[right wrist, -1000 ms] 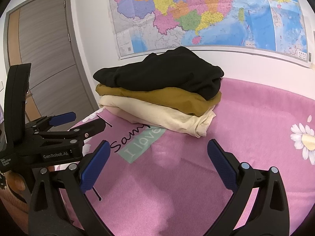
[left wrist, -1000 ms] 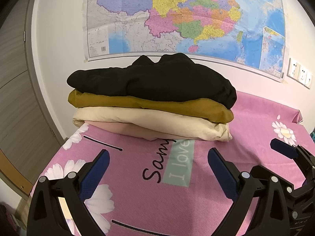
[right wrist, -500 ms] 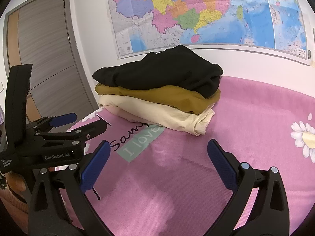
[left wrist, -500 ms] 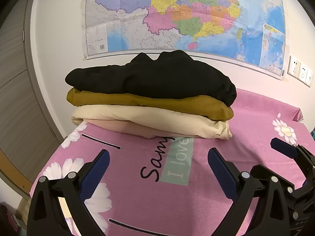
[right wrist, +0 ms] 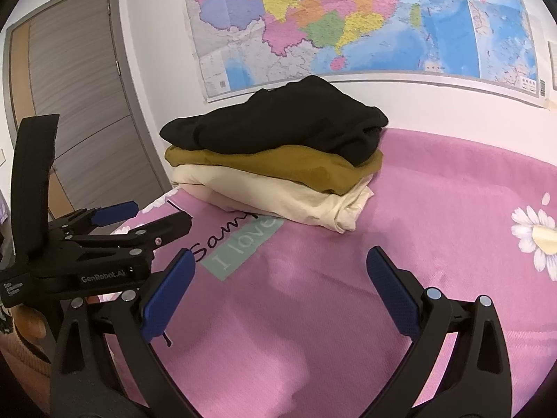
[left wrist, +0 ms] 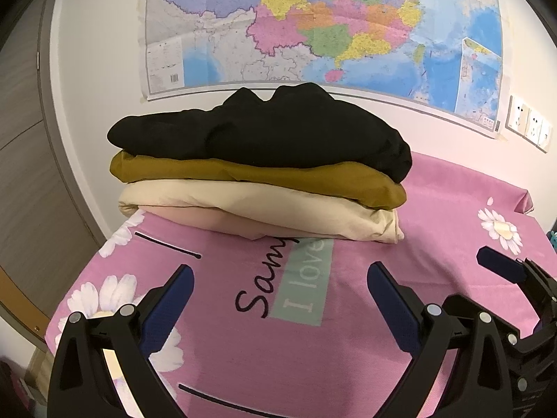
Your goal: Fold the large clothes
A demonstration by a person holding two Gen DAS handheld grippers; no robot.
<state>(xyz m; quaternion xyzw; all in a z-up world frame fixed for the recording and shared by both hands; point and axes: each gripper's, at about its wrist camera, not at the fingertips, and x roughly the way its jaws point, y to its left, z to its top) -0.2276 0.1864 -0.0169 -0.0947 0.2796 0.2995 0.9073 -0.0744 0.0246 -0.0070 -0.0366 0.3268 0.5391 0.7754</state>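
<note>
Folded clothes (left wrist: 257,170), black over mustard over cream, sit stacked at the far end of the pink bedspread (left wrist: 435,209) below a wall map, seen past the left gripper (left wrist: 280,287), spread wide and empty. From the right wrist, the right gripper (right wrist: 280,271) also gapes empty; the stack (right wrist: 275,160) looks soft, floppy, best pinched at its near hems.

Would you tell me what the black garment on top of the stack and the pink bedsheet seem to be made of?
Black garment: probably a soft, thick knit or fleece; it looks matte and bulges in rounded folds. Pink bedsheet: apparently printed woven cotton or a blend; matte, finely textured, lying flat.
</note>
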